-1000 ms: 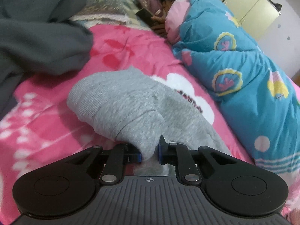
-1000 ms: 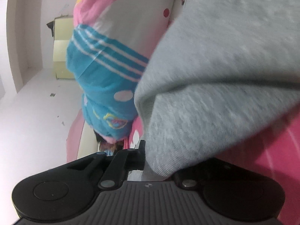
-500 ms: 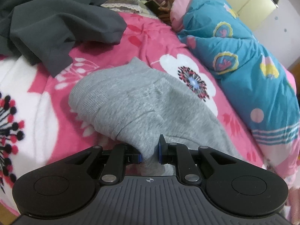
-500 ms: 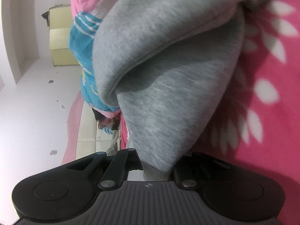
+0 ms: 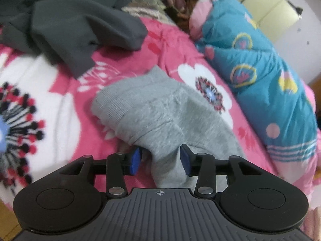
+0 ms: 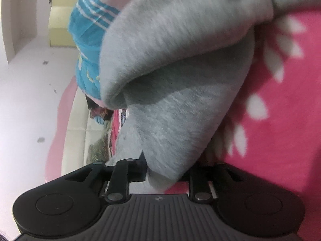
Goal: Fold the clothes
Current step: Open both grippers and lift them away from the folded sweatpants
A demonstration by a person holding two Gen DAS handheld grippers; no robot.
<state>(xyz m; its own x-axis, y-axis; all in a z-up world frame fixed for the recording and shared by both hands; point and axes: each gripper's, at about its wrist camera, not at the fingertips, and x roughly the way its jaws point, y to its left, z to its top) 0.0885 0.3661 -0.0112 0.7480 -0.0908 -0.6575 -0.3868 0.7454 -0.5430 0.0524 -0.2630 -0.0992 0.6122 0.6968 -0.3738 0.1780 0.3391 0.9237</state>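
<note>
On the bed (image 5: 164, 46) lies the sweater (image 5: 160, 112), soft, thick knit (light, I judge), best pinched at hems. Left gripper (image 5: 160, 158) has just been opening, its fold slack between; right gripper (image 6: 167, 172) likewise.

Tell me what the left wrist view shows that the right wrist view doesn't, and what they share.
Only the left wrist view shows the dark grey garment heaped at the far left of the bed, and the left gripper, jaws just opened, blue pads clear of the cloth between them. Only the right wrist view shows the right gripper, also opening, its pads hidden by cloth. Both show the grey sweater, the pink floral bedspread and the blue quilt.
</note>
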